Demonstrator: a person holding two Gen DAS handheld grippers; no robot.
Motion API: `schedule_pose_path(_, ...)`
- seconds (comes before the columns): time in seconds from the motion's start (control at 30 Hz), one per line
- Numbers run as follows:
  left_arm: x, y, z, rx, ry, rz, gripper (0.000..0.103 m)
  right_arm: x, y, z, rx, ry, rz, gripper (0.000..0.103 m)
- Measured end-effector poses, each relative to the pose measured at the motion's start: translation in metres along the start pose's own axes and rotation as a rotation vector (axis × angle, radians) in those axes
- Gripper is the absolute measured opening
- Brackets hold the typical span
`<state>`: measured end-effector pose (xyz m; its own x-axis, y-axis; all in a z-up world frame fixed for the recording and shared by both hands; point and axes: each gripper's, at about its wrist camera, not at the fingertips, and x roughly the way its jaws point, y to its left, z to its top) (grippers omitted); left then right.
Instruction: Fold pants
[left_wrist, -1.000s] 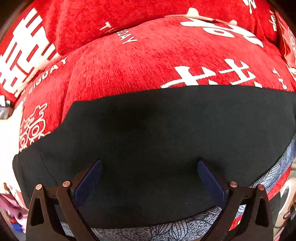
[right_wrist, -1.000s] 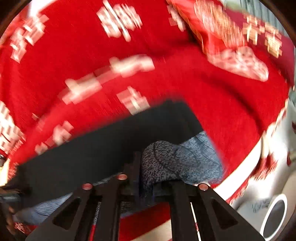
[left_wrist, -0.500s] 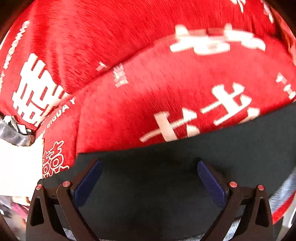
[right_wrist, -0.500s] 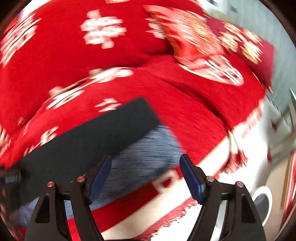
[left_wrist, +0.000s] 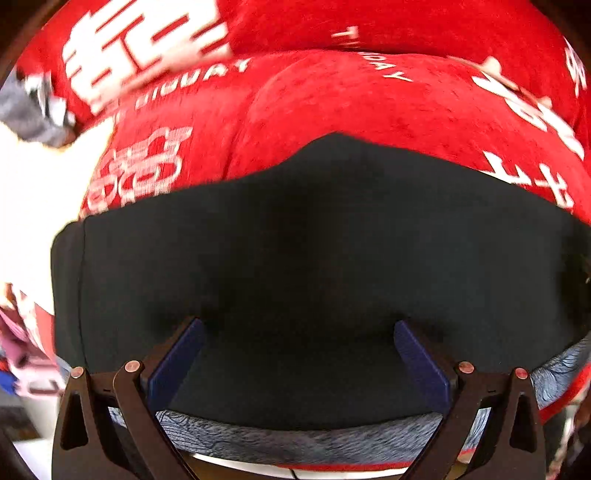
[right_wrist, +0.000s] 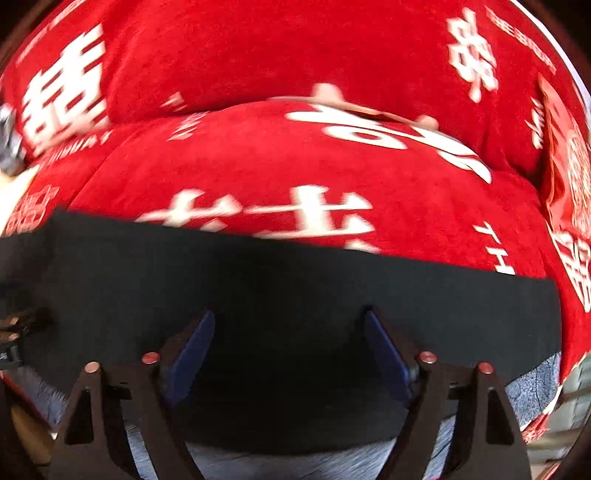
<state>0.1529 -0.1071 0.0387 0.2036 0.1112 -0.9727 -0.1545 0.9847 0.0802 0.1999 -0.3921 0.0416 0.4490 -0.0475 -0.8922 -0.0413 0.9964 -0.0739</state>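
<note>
The pants lie folded on a red sofa: a black upper layer (left_wrist: 314, 240) over a grey-blue patterned layer (left_wrist: 295, 439) that shows along the near edge. My left gripper (left_wrist: 299, 332) hangs open over the black layer near its left end, holding nothing. In the right wrist view the black layer (right_wrist: 288, 295) spans the frame, with the patterned layer (right_wrist: 532, 387) showing at lower right. My right gripper (right_wrist: 290, 325) is open and empty just above it.
The red sofa cover with white characters (left_wrist: 369, 103) (right_wrist: 295, 166) rises behind the pants. A red cushion (right_wrist: 565, 155) sits at the far right. White surface and grey clutter (left_wrist: 33, 110) lie off the sofa's left end.
My right gripper let go of the patterned fabric, opened, and swung left over the black layer. My left gripper stayed open and shifted its view over the pants' left end.
</note>
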Motion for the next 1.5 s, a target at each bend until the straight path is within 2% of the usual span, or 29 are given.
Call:
schedule_pose_path(0.03, 0.001, 0.007, -0.003, -0.017, 0.008, 0.003, 0.103, 0.001, -0.02, 0.002, 0.046, 0.006, -0.038, 0.088)
schedule_pose_path(0.1, 0.003, 0.016, -0.009, -0.025, 0.011, 0.004, 0.103, 0.008, -0.07, 0.003, 0.157, 0.036, -0.111, 0.103)
schedule_pose_path(0.17, 0.005, 0.022, -0.017, -0.027, 0.007, -0.018, 0.103, 0.012, -0.125, -0.002, 0.291, 0.05, -0.096, 0.103)
schedule_pose_path(0.2, 0.005, 0.024, -0.02, -0.032, 0.006, -0.025, 0.103, 0.012, -0.149, -0.006, 0.34, 0.051, -0.117, 0.103)
schedule_pose_path(0.3, 0.001, 0.026, -0.027, -0.034, 0.013, -0.01, 0.103, 0.0, -0.172, -0.012, 0.375, 0.062, -0.151, 0.102)
schedule_pose_path(0.37, -0.006, 0.021, -0.033, -0.022, 0.007, 0.015, 0.103, -0.013, -0.16, -0.016, 0.336, 0.065, -0.2, 0.102)
schedule_pose_path(0.4, -0.01, 0.017, -0.036, -0.007, 0.0, 0.0, 0.103, -0.021, -0.148, -0.019, 0.31, 0.051, -0.181, 0.102)
schedule_pose_path(0.5, -0.019, -0.006, -0.046, 0.067, -0.017, -0.04, 0.103, -0.051, -0.081, -0.039, 0.199, -0.003, -0.008, 0.102)
schedule_pose_path(0.63, -0.022, -0.047, -0.059, 0.215, -0.062, -0.021, 0.103, -0.071, 0.023, -0.065, -0.05, -0.03, 0.131, 0.102)
schedule_pose_path(0.7, -0.019, -0.045, -0.058, 0.208, -0.055, -0.047, 0.103, -0.069, 0.056, -0.075, -0.161, -0.025, 0.149, 0.102)
schedule_pose_path(0.77, -0.015, -0.028, -0.057, 0.147, -0.017, -0.091, 0.103, -0.059, 0.061, -0.079, -0.197, -0.001, 0.107, 0.102)
schedule_pose_path(0.83, -0.013, -0.01, -0.056, 0.102, -0.001, -0.11, 0.103, -0.048, 0.028, -0.081, -0.121, 0.043, 0.12, 0.102)
schedule_pose_path(0.9, -0.012, 0.008, -0.059, 0.072, 0.001, -0.114, 0.103, -0.048, -0.018, -0.081, -0.007, 0.036, 0.121, 0.102)
schedule_pose_path(1.0, -0.009, 0.029, -0.064, 0.037, 0.005, -0.117, 0.103, -0.043, -0.089, -0.087, 0.128, 0.072, 0.018, 0.103)
schedule_pose_path(1.13, -0.004, 0.049, -0.069, 0.025, 0.001, -0.107, 0.103, -0.034, -0.18, -0.094, 0.336, 0.076, -0.024, 0.103)
schedule_pose_path(1.2, 0.0, 0.061, -0.07, 0.015, 0.008, -0.094, 0.103, -0.028, -0.214, -0.101, 0.429, 0.089, -0.009, 0.103)
schedule_pose_path(1.23, 0.0, 0.068, -0.072, 0.001, 0.013, -0.089, 0.103, -0.027, -0.233, -0.106, 0.522, 0.098, 0.01, 0.103)
schedule_pose_path(1.3, -0.007, 0.084, -0.075, -0.031, 0.0, -0.059, 0.103, -0.043, -0.246, -0.11, 0.589, 0.079, -0.015, 0.103)
schedule_pose_path(1.37, -0.018, 0.1, -0.077, -0.065, -0.034, -0.057, 0.103, -0.063, -0.234, -0.106, 0.551, 0.021, -0.033, 0.103)
schedule_pose_path(1.43, -0.027, 0.117, -0.078, -0.107, -0.059, -0.068, 0.103, -0.078, -0.2, -0.096, 0.453, -0.006, -0.027, 0.103)
schedule_pose_path(1.5, -0.033, 0.134, -0.077, -0.164, -0.088, -0.048, 0.103, -0.085, -0.164, -0.086, 0.372, -0.018, -0.011, 0.103)
